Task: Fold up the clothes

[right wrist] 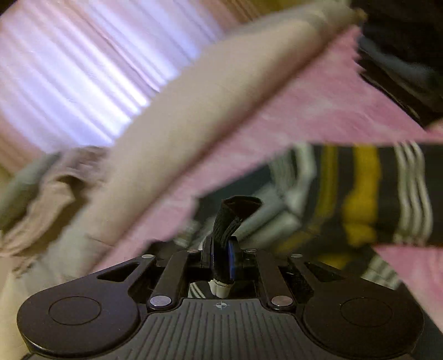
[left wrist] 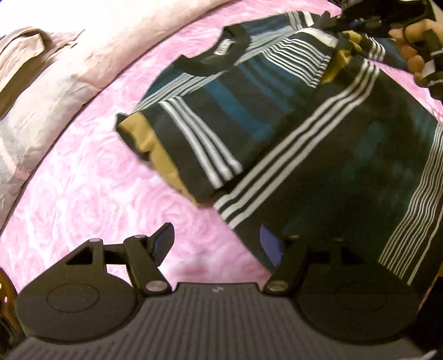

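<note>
A dark striped shirt (left wrist: pixel 277 116) with teal bands, white stripes and mustard sleeve ends lies partly folded on the pink rose-patterned bedspread (left wrist: pixel 83 193). My left gripper (left wrist: pixel 217 243) is open just above the bedspread at the shirt's near hem. Its right finger (left wrist: pixel 272 246) overlaps the hem edge, and only bedspread shows between the fingers. At the top right a hand (left wrist: pixel 415 52) holds my right gripper (left wrist: pixel 343 22), which pinches the shirt's far sleeve. In the right wrist view that gripper (right wrist: pixel 221 257) is shut on a black cuff (right wrist: pixel 235 213) of the shirt (right wrist: pixel 360 193). This view is blurred.
A beige-pink quilt or pillow (left wrist: pixel 55 91) runs along the bed's far left side, with a folded beige garment (left wrist: pixel 25 47) on it. Bright curtains (right wrist: pixel 69 69) hang beyond the bed. Dark clothes (right wrist: pixel 401 63) lie at the top right of the right wrist view.
</note>
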`<state>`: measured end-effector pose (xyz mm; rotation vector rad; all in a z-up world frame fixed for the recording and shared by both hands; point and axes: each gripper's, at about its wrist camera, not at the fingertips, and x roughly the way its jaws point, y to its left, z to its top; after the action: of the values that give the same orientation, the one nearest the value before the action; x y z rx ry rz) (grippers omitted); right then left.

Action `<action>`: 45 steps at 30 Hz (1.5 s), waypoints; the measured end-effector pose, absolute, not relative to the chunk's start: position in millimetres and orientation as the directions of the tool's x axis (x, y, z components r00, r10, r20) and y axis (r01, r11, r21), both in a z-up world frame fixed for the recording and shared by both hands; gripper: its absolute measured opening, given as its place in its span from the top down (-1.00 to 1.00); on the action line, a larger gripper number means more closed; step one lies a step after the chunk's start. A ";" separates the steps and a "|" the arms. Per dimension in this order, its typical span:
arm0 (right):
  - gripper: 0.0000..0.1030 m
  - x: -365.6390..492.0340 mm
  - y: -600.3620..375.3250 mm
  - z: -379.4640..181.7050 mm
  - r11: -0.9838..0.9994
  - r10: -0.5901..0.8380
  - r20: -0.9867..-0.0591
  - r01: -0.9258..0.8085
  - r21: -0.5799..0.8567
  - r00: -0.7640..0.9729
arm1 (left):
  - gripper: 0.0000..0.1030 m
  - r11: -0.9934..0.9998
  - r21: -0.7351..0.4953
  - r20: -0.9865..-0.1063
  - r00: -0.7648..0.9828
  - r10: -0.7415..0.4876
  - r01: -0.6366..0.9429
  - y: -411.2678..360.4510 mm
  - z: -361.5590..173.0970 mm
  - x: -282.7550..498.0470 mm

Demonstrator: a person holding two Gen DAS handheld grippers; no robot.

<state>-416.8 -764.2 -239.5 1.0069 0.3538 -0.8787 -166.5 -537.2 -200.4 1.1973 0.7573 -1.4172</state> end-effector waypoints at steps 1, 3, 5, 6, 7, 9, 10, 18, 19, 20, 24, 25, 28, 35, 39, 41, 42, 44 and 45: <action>0.84 -425.6 -767.3 -250.5 0.214 -0.467 -0.649 0.789 0.576 0.600 | -0.26 -0.224 0.162 -0.944 0.085 -0.318 0.961 -538.2 -201.0 -170.1; 0.84 -436.4 -770.7 -264.2 0.183 -0.456 -0.674 0.802 0.569 0.582 | -0.26 -0.237 0.157 -0.947 0.078 -0.311 0.959 -540.6 -201.2 -176.3; 0.83 -443.1 -774.1 -266.7 0.173 -0.443 -0.682 0.801 0.573 0.583 | -0.26 -0.257 0.156 -0.949 0.073 -0.306 0.954 -545.2 -201.1 -183.6; 0.83 -446.6 -776.0 -267.8 0.167 -0.436 -0.686 0.801 0.575 0.583 | -0.26 -0.269 0.157 -0.950 0.070 -0.306 0.950 -548.1 -200.9 -187.3; 0.83 -450.2 -777.1 -269.8 0.154 -0.428 -0.700 0.809 0.567 0.572 | -0.26 -0.281 0.158 -0.950 0.068 -0.306 0.947 -551.3 -200.5 -191.1; 0.83 -457.9 -780.0 -273.2 0.126 -0.412 -0.730 0.827 0.547 0.546 | -0.26 -0.304 0.163 -0.948 0.063 -0.312 0.939 -559.3 -199.3 -199.0; 0.83 -462.1 -781.9 -274.3 0.113 -0.402 -0.745 0.836 0.536 0.532 | -0.26 -0.312 0.165 -0.947 0.062 -0.316 0.936 -563.5 -199.2 -202.3; 0.15 -541.2 -762.6 -270.4 -0.010 -0.446 -0.777 0.866 0.500 0.444 | -0.26 -0.417 0.169 -0.943 0.024 -0.331 0.893 -603.1 -201.7 -246.0; -0.75 -557.8 -756.7 -269.0 -0.046 -0.468 -0.779 0.869 0.493 0.417 | -0.26 -0.432 0.168 -0.943 0.017 -0.332 0.886 -608.0 -202.3 -254.1; -0.83 -576.5 -749.8 -268.2 -0.090 -0.503 -0.775 0.869 0.487 0.383 | -0.26 -0.448 0.167 -0.943 0.009 -0.333 0.878 -612.1 -203.3 -262.8; -0.83 -651.5 -737.2 -275.0 -0.253 -0.556 -0.770 0.819 0.514 0.312 | -0.26 -0.522 0.161 -0.945 -0.021 -0.327 0.837 -628.6 -209.5 -304.2; -0.83 -671.2 -734.5 -277.3 -0.299 -0.570 -0.768 0.797 0.524 0.292 | -0.27 -0.542 0.160 -0.946 -0.029 -0.324 0.825 -631.8 -211.3 -314.9; -0.82 -723.2 -725.1 -286.1 -0.415 -0.629 -0.744 0.711 0.567 0.226 | -0.27 -0.594 0.156 -0.948 -0.050 -0.315 0.789 -639.4 -216.8 -344.8; -0.41 -813.1 -718.7 -307.4 -0.511 -0.741 -0.656 0.512 0.691 0.144 | -0.28 -0.682 0.138 -0.959 -0.076 -0.274 0.718 -649.3 -233.8 -398.2; 0.42 -819.9 -724.1 -302.0 -0.504 -0.750 -0.646 0.511 0.696 0.140 | -0.28 -0.710 0.135 -0.961 -0.083 -0.264 0.691 -647.9 -235.8 -411.8; 0.66 -820.8 -726.5 -295.8 -0.499 -0.749 -0.648 0.527 0.688 0.137 | -0.28 -0.712 0.137 -0.960 -0.085 -0.267 0.689 -647.4 -234.5 -413.2; 0.67 -821.2 -727.7 -292.7 -0.496 -0.748 -0.649 0.535 0.684 0.136 | -0.28 -0.707 0.139 -0.958 -0.085 -0.272 0.693 -646.5 -232.8 -411.4; 0.72 -822.1 -730.1 -286.6 -0.490 -0.747 -0.651 0.551 0.675 0.134 | -0.28 -0.692 0.144 -0.956 -0.082 -0.283 0.707 -644.4 -228.4 -405.1; 0.72 -813.0 -735.9 -276.7 -0.459 -0.746 -0.651 0.603 0.653 0.138 | -0.28 -0.683 0.146 -0.954 -0.080 -0.288 0.715 -643.5 -226.3 -401.5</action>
<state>-813.0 -735.9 -276.7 1.3207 -0.1566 -1.5692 -401.4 -643.5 -226.3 1.4989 0.4769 -1.8401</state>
